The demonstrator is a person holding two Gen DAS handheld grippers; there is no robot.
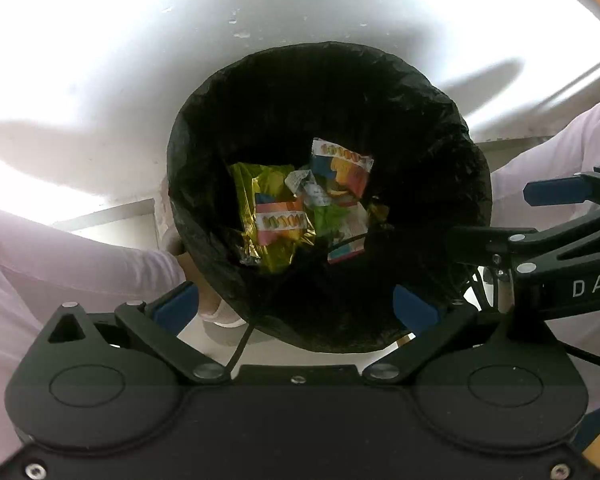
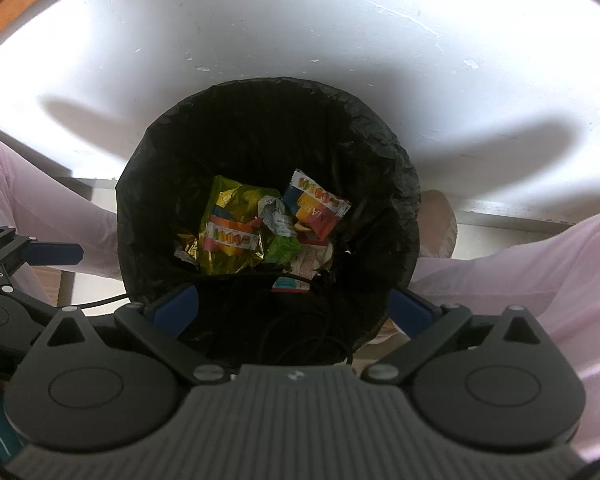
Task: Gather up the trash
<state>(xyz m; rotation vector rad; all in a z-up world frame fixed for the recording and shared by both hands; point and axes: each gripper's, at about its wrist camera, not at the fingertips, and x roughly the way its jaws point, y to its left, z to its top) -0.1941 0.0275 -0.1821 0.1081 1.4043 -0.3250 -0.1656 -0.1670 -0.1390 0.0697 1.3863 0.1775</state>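
Observation:
A bin lined with a black bag stands right below both grippers. Inside lie several wrappers: a yellow-green foil pack, a white-and-orange macaron wrapper and crumpled bits. My left gripper hangs open over the bin's near rim with nothing between its blue pads. Beside it, my right gripper is also open and empty. Each gripper shows at the edge of the other's view: the right gripper and the left gripper's blue finger.
A white surface spreads beyond the bin. A person's legs in pale pink trousers flank the bin on both sides, with a light shoe near its right wall. A black cable runs under the left gripper.

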